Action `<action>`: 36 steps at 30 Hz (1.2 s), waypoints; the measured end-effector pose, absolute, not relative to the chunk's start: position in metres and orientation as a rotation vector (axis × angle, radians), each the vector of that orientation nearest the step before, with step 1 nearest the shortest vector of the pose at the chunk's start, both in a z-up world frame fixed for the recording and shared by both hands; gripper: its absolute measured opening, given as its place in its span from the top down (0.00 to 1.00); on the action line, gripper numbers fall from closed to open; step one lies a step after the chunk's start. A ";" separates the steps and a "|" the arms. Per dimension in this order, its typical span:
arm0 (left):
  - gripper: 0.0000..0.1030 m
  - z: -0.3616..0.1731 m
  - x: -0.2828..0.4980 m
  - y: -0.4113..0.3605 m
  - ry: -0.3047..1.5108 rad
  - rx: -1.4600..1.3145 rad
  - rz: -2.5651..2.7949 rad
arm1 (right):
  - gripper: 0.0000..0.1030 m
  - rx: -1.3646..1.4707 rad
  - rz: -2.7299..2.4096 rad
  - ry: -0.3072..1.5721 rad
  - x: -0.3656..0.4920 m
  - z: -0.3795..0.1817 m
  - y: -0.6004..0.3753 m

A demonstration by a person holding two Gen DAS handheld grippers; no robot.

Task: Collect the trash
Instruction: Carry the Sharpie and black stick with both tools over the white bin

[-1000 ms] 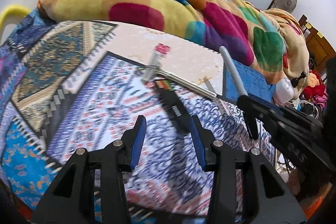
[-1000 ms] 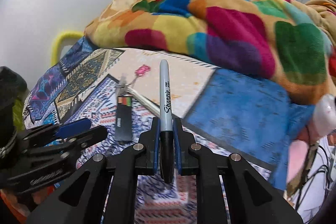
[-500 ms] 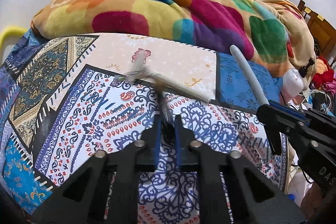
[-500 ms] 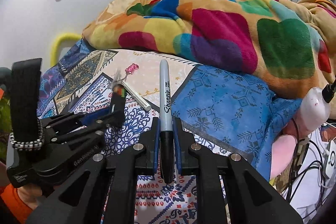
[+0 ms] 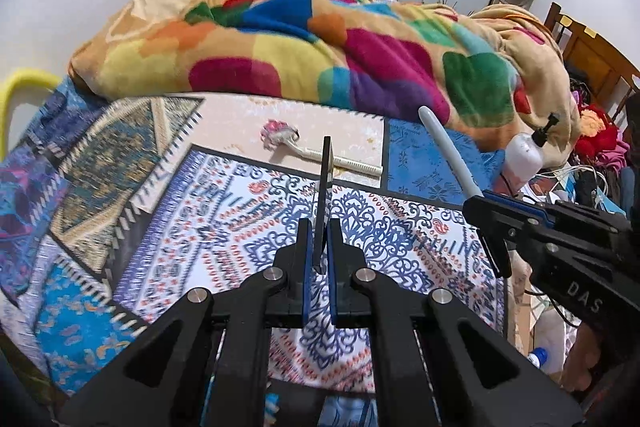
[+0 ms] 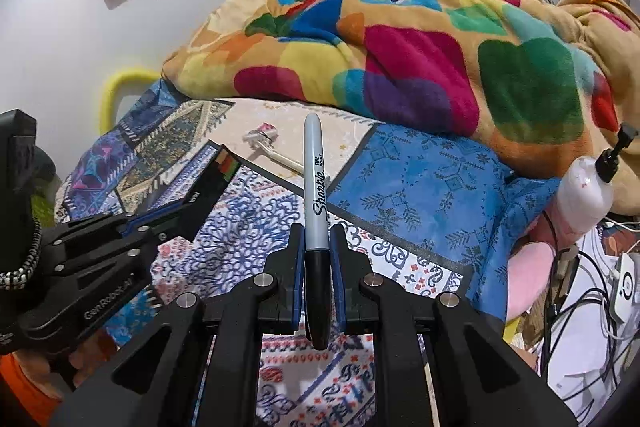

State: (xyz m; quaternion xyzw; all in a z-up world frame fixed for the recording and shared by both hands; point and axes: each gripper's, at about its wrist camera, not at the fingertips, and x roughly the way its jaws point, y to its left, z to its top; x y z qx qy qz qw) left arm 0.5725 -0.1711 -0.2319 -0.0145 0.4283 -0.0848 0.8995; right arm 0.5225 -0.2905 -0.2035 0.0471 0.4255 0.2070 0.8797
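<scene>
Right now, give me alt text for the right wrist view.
The right gripper clamps a marker above a patterned bedspread. At left, the left gripper holds a flat black strip; a white razor lies beyond.

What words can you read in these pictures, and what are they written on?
"Sharpie" and "FINE POINT": on the marker in the right gripper.
"GenRobot.AI": on the left gripper.
"DAS": on the right gripper's body.
Small print on the black packet: too small to read.
</scene>
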 end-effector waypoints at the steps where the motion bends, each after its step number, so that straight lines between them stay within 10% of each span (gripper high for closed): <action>1: 0.95 -0.227 0.569 -0.169 0.884 -0.030 -0.178 | 0.89 0.099 0.433 0.882 0.520 -0.199 -0.290; 36: 0.95 -0.121 0.351 0.011 0.755 -0.149 0.069 | 0.89 0.042 0.645 0.759 0.368 -0.090 -0.168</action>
